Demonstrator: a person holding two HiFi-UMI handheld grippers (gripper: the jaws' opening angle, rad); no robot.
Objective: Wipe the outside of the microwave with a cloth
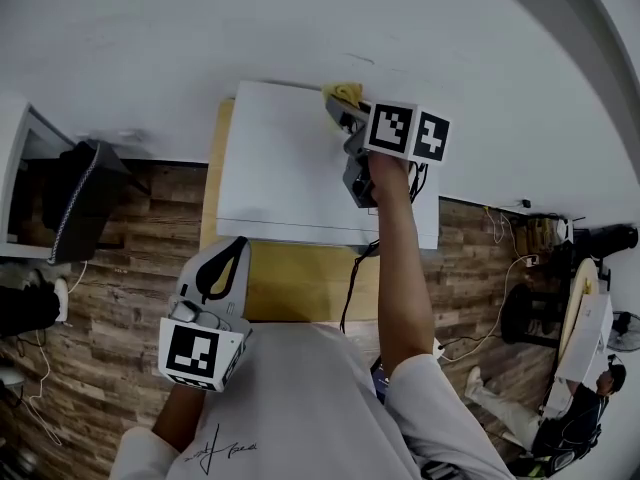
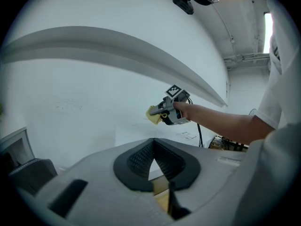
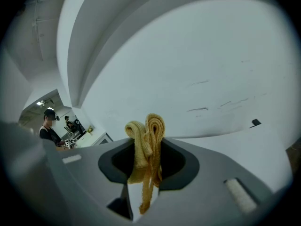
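- Our right gripper (image 1: 338,110) has its jaws clenched on the folded yellow cloth (image 3: 146,142), at the far top edge of the white microwave (image 1: 285,173).
- Our left gripper (image 1: 222,268) hovers just in front of the microwave, jaws together, holding nothing.

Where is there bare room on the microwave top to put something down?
The microwave top is bare left of the right gripper; so is the table strip before it. Crowded: far edge, with cloth.
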